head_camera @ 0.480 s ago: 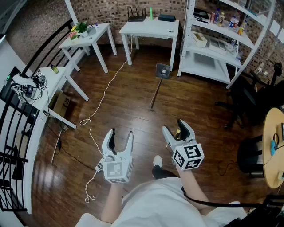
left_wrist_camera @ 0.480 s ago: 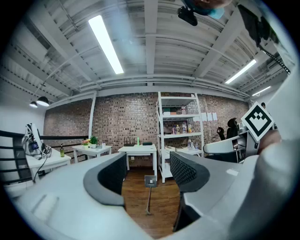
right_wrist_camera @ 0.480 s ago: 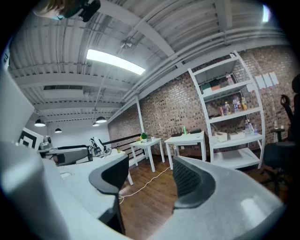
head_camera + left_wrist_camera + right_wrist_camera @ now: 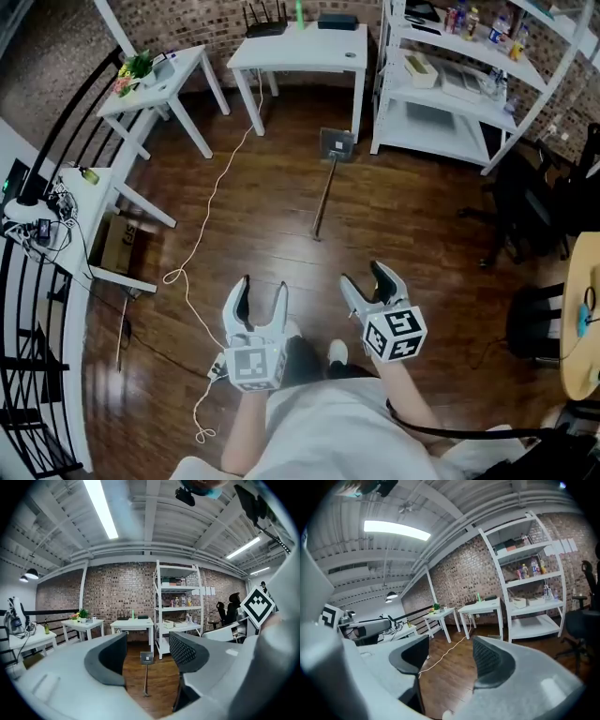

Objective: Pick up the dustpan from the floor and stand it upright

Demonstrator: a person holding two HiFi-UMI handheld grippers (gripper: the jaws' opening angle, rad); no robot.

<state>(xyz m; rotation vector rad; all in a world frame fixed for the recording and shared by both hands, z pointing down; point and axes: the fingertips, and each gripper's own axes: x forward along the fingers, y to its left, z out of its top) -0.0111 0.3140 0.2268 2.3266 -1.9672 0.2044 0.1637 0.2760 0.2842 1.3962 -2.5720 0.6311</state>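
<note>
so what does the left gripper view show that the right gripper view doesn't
Only the left gripper view: the dustpan lying on the wood floor, framed by the open, empty left claw. Only the right gripper view: the pale cable trailing across the floor, seen through the open, empty right claw. Both: the white shelving unit, white tables and brick wall.

Grey long-handled dustpan (image 4: 337, 144) lies on the wooden floor (image 4: 412, 225).
</note>
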